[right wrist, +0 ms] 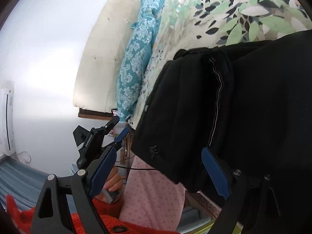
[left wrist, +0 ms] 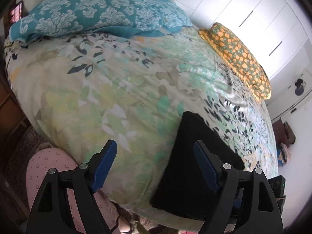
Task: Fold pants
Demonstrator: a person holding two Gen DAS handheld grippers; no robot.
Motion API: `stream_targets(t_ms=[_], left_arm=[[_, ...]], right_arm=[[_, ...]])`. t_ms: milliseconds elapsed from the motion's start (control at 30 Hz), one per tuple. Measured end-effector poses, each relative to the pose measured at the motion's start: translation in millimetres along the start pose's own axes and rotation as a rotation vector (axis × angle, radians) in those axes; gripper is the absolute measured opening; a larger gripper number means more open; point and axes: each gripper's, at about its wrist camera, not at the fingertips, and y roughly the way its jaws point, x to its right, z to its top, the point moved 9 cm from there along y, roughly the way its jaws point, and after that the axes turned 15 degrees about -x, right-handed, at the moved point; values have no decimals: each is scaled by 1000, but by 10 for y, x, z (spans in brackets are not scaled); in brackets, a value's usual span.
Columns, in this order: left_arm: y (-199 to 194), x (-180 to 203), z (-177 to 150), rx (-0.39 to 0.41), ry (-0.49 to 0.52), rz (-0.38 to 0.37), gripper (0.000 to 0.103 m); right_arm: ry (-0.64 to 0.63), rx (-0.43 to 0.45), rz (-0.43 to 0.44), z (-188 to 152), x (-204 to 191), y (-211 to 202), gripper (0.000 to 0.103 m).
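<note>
Here our left gripper (left wrist: 156,165) and right gripper (right wrist: 165,171) both stand spread, empty; folded black pants (left wrist: 193,167) lower right on the floral bedspread (left wrist: 109,89), teal pillow (left wrist: 93,13) upper left, orange cushion (left wrist: 239,58) upper right.

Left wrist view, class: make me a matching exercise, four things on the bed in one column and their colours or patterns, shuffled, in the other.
Things:
1. pants
2. pillow
3. folded cloth
4. bedspread

Colours or patterns:
A. pale, with green and dark leaves
B. plain black
C. orange dots on green
D. teal with white damask

Pairs: 1-B, 2-D, 3-C, 4-A
</note>
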Motion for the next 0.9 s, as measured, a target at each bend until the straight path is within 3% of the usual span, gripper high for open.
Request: stream_targets(t_ms=[100,200,333,400,500,567,700,800,900], left_arm=[[26,-17,4,2,-6,7,83],[59,-29,1,1,-4,15,83],[125,-83,-25,-10,-8,30,83],[160,-126,-48,-18,-18,33,83],[172,-183,-65,-21,-38,29,83],[157,-205,-61,-16,-45,28,83],[178,-235,-68,-24,-58,27,83],[185,-215,-81,-26,-52,24,83],[178,-203,-86,-25,-43,26,83]], right_arm=[[-19,-20,-15,19,-20,70,90],[-30,-28,-134,24,39,146,90],[-77,-79,-198,-36,9,262,90],[-74,-91,-172,-53,-9,253,89],[-60,-57,16,-76,-88,152,77],[-55,-39,54,-84,-83,91,73],[-52,-94,-225,-102,123,216,70],[-80,-114,-295,-127,97,274,72],[-77,-131,-289,-117,89,293,75]])
